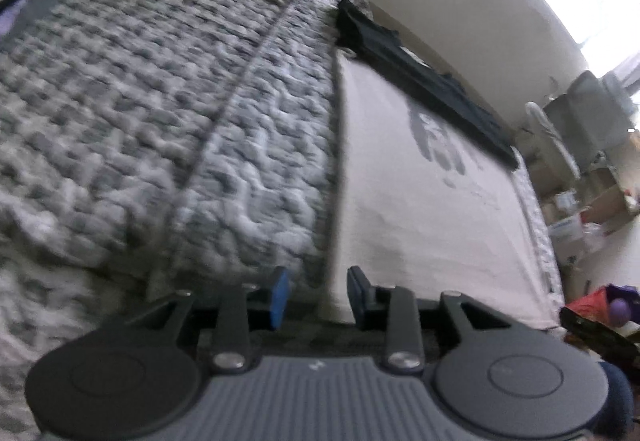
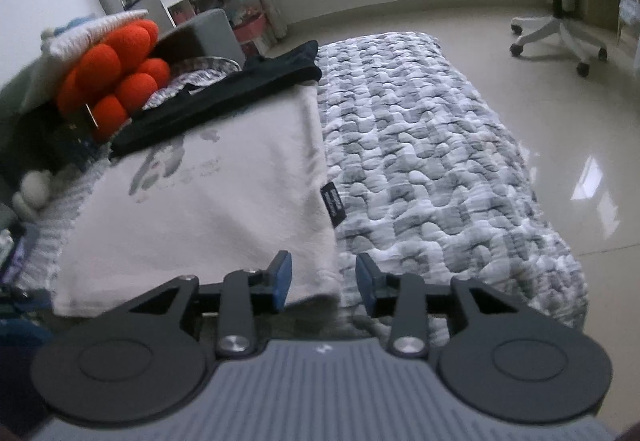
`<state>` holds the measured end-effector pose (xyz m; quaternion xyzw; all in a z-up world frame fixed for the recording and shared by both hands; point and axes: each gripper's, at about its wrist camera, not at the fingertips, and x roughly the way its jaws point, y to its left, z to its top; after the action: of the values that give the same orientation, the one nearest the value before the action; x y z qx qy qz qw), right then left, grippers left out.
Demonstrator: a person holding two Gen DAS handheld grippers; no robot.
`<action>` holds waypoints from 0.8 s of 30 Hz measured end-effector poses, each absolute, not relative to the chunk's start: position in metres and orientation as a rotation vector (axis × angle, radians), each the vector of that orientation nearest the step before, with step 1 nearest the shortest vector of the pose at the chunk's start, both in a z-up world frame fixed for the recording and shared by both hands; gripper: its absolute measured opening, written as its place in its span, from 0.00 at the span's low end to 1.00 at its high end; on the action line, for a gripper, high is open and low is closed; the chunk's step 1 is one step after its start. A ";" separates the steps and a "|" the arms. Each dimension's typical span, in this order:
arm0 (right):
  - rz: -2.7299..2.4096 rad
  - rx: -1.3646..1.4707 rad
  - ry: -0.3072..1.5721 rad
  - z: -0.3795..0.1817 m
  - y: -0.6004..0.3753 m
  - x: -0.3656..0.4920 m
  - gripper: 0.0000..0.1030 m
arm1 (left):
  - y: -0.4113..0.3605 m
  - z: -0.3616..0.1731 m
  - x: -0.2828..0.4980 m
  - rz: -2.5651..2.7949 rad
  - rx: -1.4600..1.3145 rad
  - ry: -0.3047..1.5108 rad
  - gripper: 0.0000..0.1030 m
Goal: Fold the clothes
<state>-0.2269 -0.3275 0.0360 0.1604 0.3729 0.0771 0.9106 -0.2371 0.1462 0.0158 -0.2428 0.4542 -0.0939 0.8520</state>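
Left wrist view: the left gripper [image 1: 318, 295] hangs with its jaws apart and nothing between them, just above the near left corner of a folded white shirt [image 1: 432, 209]. The shirt lies flat on a grey-checked quilt [image 1: 160, 113], with a black garment [image 1: 420, 77] across its far edge. In the right wrist view the right gripper [image 2: 323, 283] is also parted and empty, over the shirt's [image 2: 208, 209] near right corner, where a small black label [image 2: 334, 205] sticks out. Orange cushions [image 2: 116, 81] sit at the quilt's [image 2: 440, 145] far left corner.
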 end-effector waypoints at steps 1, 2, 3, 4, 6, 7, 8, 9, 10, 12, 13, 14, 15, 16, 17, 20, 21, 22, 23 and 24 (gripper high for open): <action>0.162 0.344 0.769 0.036 -0.328 -0.225 0.39 | 0.143 0.015 -0.236 -0.216 -0.517 0.954 0.35; 0.163 0.359 0.770 0.035 -0.329 -0.224 0.39 | 0.141 0.013 -0.236 -0.232 -0.518 0.951 0.37; 0.164 0.369 0.772 0.034 -0.330 -0.223 0.39 | 0.138 0.012 -0.236 -0.248 -0.520 0.949 0.39; 0.164 0.376 0.775 0.034 -0.331 -0.223 0.39 | 0.136 0.011 -0.235 -0.256 -0.521 0.950 0.40; 0.161 0.386 0.785 0.031 -0.333 -0.221 0.39 | 0.132 0.007 -0.231 -0.259 -0.519 0.958 0.41; 0.158 0.390 0.795 0.030 -0.334 -0.220 0.39 | 0.130 0.005 -0.230 -0.261 -0.516 0.962 0.40; 0.152 0.397 0.809 0.027 -0.336 -0.219 0.39 | 0.128 0.004 -0.228 -0.262 -0.511 0.966 0.40; 0.156 0.405 0.810 0.027 -0.336 -0.219 0.39 | 0.125 0.003 -0.227 -0.260 -0.502 0.971 0.38; 0.162 0.414 0.810 0.026 -0.337 -0.219 0.40 | 0.123 0.003 -0.227 -0.253 -0.485 0.977 0.32; 0.173 0.423 0.812 0.026 -0.336 -0.218 0.39 | 0.120 0.003 -0.226 -0.231 -0.445 0.990 0.22; 0.179 0.423 0.817 0.026 -0.334 -0.217 0.33 | 0.118 0.003 -0.225 -0.221 -0.425 0.996 0.15; 0.181 0.412 0.822 0.025 -0.331 -0.216 0.26 | 0.116 0.005 -0.226 -0.213 -0.406 0.998 0.10; 0.170 0.392 0.827 0.025 -0.327 -0.214 0.24 | 0.115 0.006 -0.226 -0.208 -0.388 0.995 0.08; 0.158 0.380 0.826 0.025 -0.324 -0.214 0.21 | 0.113 0.008 -0.227 -0.201 -0.372 0.993 0.06; 0.147 0.370 0.823 0.025 -0.322 -0.213 0.16 | 0.112 0.009 -0.227 -0.193 -0.358 0.992 0.05; 0.127 0.376 0.812 0.027 -0.322 -0.215 0.11 | 0.109 0.013 -0.229 -0.175 -0.316 0.996 0.05; 0.130 0.368 0.806 0.029 -0.321 -0.217 0.11 | 0.109 0.015 -0.230 -0.173 -0.303 0.996 0.05; 0.134 0.359 0.800 0.031 -0.319 -0.219 0.10 | 0.109 0.017 -0.232 -0.173 -0.294 0.997 0.05; 0.140 0.349 0.795 0.034 -0.318 -0.222 0.10 | 0.109 0.020 -0.233 -0.175 -0.288 0.997 0.05; 0.143 0.338 0.790 0.038 -0.318 -0.225 0.10 | 0.111 0.022 -0.235 -0.178 -0.286 0.995 0.05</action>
<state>-0.2254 -0.3176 0.0377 0.1635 0.3826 0.0694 0.9067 -0.2348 0.1105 0.0216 -0.1364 0.4749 -0.0850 0.8653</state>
